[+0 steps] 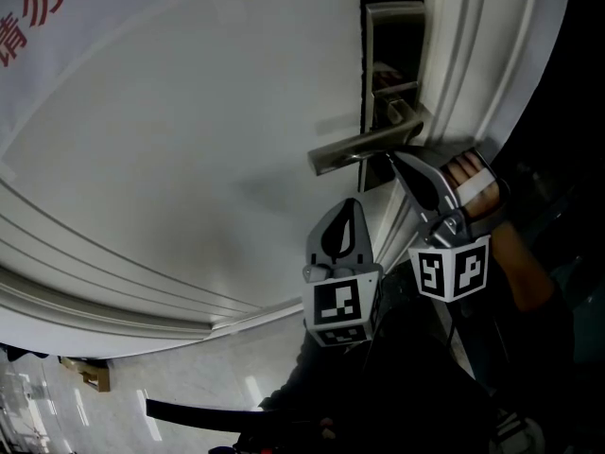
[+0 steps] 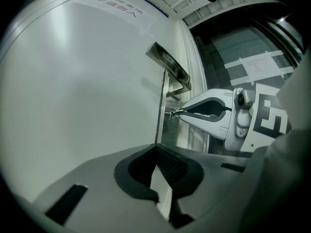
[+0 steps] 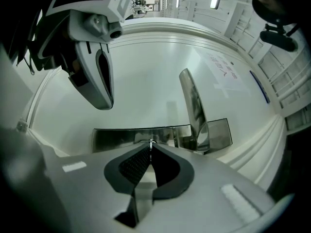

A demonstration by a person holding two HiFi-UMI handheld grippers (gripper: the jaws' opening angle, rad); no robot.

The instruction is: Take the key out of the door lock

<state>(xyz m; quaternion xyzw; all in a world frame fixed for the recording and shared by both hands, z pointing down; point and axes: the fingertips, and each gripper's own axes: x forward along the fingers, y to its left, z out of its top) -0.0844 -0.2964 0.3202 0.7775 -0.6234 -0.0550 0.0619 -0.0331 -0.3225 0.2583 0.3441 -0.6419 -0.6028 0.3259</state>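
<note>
key (image 3: 150, 142): a thin metal sliver pinched at the tips of my right gripper (image 3: 150, 147), whose jaws are closed on it. it sits against the steel lock plate (image 3: 116, 140), below the door handle (image 3: 193, 106). its blade is hidden, so i cannot tell how deep it sits. in the left gripper view the key (image 2: 172, 113) is tiny; something small hangs off it that i cannot make out.

left gripper (image 2: 156, 148): jaws together, nothing between them, held off the white door (image 1: 189, 140) below the handle.

hand (image 1: 470, 183): behind the right gripper, partly covered.

paper notice (image 1: 38, 26): red characters, cut off at the frame edge.
</note>
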